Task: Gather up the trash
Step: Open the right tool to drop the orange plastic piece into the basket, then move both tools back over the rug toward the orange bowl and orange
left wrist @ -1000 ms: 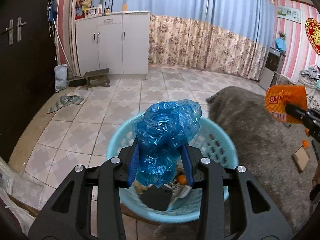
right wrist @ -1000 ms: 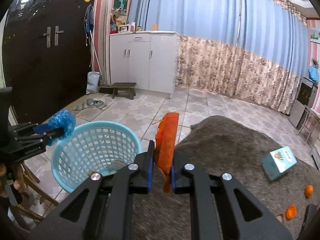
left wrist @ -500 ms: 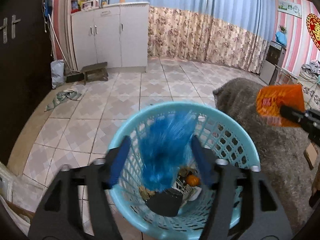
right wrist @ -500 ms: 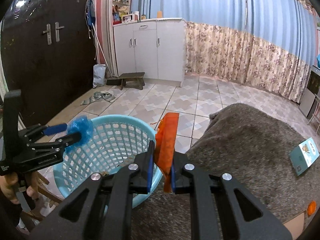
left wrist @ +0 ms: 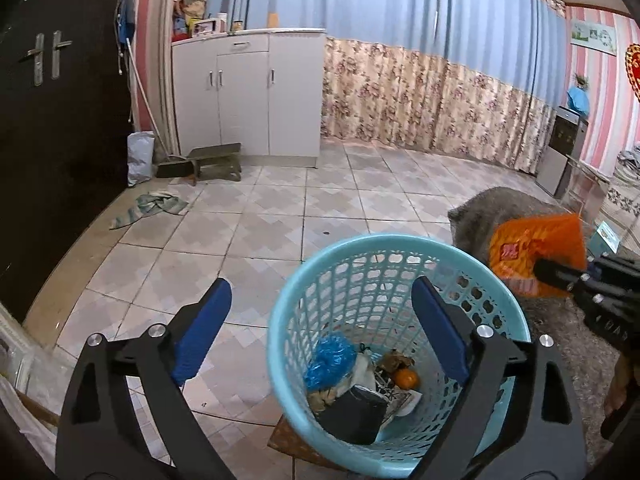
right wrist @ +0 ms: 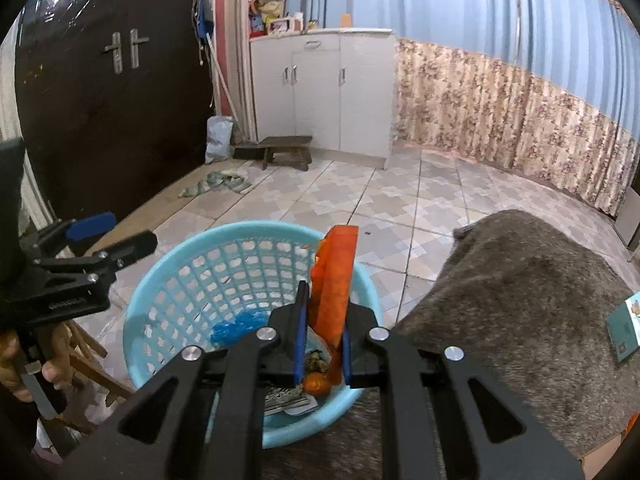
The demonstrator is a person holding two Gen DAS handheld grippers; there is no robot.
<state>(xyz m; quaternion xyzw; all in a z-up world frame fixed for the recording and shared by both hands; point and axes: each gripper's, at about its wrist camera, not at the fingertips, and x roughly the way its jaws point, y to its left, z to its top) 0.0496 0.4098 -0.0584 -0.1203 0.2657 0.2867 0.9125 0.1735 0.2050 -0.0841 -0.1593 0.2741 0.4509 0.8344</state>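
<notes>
The right gripper pinches an orange wrapper over the blue basket; the left gripper spreads wide at nine o'clock.

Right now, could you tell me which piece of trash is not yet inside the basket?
The orange wrapper, clamped in the right gripper; the blue bag already lies inside.

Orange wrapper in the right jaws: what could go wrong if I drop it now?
1. The orange wrapper sits over the near rim of the blue basket, not its middle; released here, it might catch the rim or fall onto the grey blanket.
2. It is light and flat, so it may drift.
3. The open left gripper hangs over the basket; the right gripper could bump it moving in.
</notes>
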